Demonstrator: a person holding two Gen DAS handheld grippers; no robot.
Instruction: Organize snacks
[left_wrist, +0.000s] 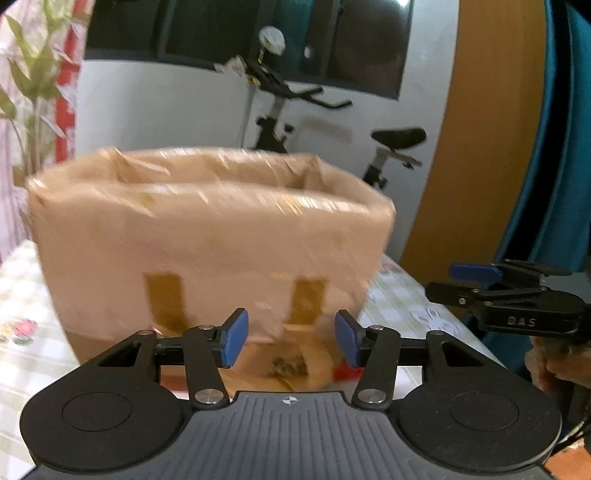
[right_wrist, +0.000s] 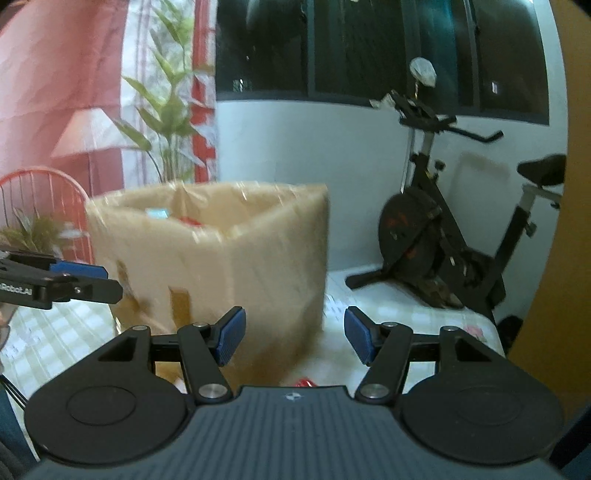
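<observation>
- Desk (left_wrist: 22, 295): covered by a pale checked cloth with flower prints; it carries the box. Bare cloth lies to the left of the box in the left wrist view and to its right in the right wrist view, where the desk's far edge runs in front of the exercise bike (right_wrist: 436, 229).
- Cardboard box (left_wrist: 207, 240): tan, upright, mouth upward, wrapped in glossy clear tape, with two darker tape strips low on the near wall. It stands near the middle of the desk, straight ahead of both grippers. Its long axis runs left to right across the left wrist view; the right wrist view meets it corner-on. The picture is smeared, so fine detail is lost. A blue and a red item show inside the mouth in the right wrist view; their kind cannot be told.
- Left gripper (left_wrist: 291, 339): blue-padded fingers apart, nothing between them; a wrapped snack (left_wrist: 291, 365) lies on the desk just past them, at the foot of the box.
- Right gripper (right_wrist: 295, 336): fingers apart and empty, level with the box's right-hand corner; open desk lies ahead to the right.
- Red wrapper (right_wrist: 304, 382): a small piece on the desk beside the box's base, mostly hidden by the gripper body.
</observation>
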